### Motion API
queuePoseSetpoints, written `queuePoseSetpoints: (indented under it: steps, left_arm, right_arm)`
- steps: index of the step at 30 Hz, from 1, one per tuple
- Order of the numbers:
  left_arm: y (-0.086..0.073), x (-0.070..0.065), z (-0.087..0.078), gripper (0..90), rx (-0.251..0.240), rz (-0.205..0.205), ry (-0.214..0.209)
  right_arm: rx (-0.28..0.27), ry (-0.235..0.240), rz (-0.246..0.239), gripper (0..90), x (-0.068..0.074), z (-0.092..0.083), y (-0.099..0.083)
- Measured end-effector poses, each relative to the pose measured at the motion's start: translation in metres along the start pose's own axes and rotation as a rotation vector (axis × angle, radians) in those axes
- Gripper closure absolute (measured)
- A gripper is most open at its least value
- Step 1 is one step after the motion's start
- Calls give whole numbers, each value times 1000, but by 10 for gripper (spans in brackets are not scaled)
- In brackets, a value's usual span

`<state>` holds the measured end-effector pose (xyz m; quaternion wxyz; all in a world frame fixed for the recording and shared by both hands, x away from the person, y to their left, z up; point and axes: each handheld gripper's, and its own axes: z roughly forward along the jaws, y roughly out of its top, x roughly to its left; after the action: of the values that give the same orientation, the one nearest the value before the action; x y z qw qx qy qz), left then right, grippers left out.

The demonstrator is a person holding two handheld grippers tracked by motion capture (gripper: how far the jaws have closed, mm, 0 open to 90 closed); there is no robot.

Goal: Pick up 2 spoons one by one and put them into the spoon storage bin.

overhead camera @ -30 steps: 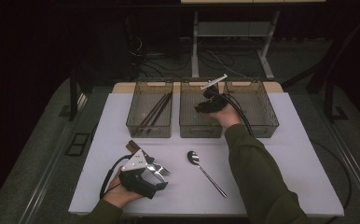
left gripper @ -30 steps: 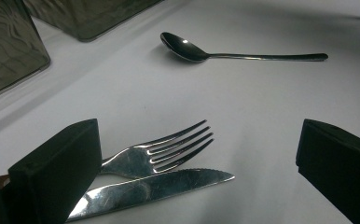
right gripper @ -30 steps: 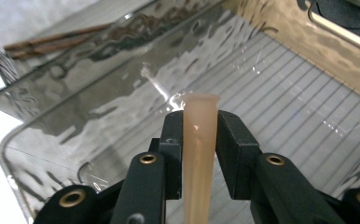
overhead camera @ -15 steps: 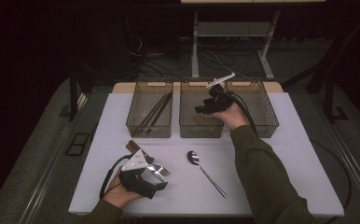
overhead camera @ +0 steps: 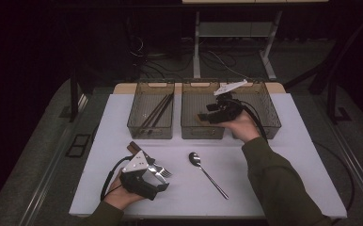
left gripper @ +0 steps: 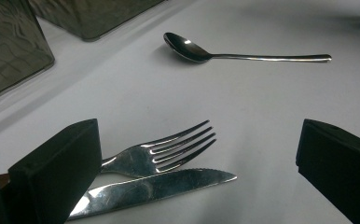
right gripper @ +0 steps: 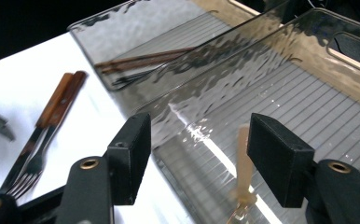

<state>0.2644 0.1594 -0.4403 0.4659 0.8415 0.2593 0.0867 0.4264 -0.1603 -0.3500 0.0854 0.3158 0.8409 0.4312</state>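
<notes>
My right gripper (overhead camera: 209,114) hovers over the middle clear bin (overhead camera: 189,128). Its jaws have just been opening and now stand open (right gripper: 201,140). Below and between them a blurred wooden-handled utensil (right gripper: 243,170) shows inside that bin, clear of both pads. My left gripper (overhead camera: 153,176) rests on the white table near the front left, open (left gripper: 199,140). A fork (left gripper: 169,150) and a serrated knife (left gripper: 169,184) lie side by side on the table between its jaws, untouched by the pads. Their brown handles (right gripper: 59,100) point towards the bins.
A spoon (overhead camera: 207,173) lies on the table mid-front, its bowl towards the bins. The left bin (overhead camera: 137,123) holds several dark chopsticks (overhead camera: 157,109). A third clear bin (overhead camera: 270,113) stands at the right. The table's front edge is just behind my left hand.
The right gripper's jaws have opened over the middle bin, and the right hand has lifted and drawn back towards the person. The left gripper has stayed put.
</notes>
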Motion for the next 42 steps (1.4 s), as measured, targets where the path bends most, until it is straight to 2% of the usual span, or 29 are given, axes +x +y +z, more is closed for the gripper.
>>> queuePoseSetpoints:
  steps: [5,10,15,29,35,42]
  left_arm:
    - [0,0,0,0,0,1,2]
    - [0,0,0,0,-1,10,6]
    - [0,-1,0,0,-4,5,8]
    - [0,0,1,0,1,8,11]
    - [1,-1,0,0,7,28,9]
    - [1,0,1,0,4,24,6]
  right_arm:
    - [-17,45,22,390,10,-10,-10]
    - [-32,54,3,390,19,-18,-22]
    - [-22,72,0,390,27,-20,-38]
    - [-14,89,11,384,42,-12,-79]
    - [-1,88,12,383,46,-7,-88]
    - [0,92,17,383,49,0,-94]
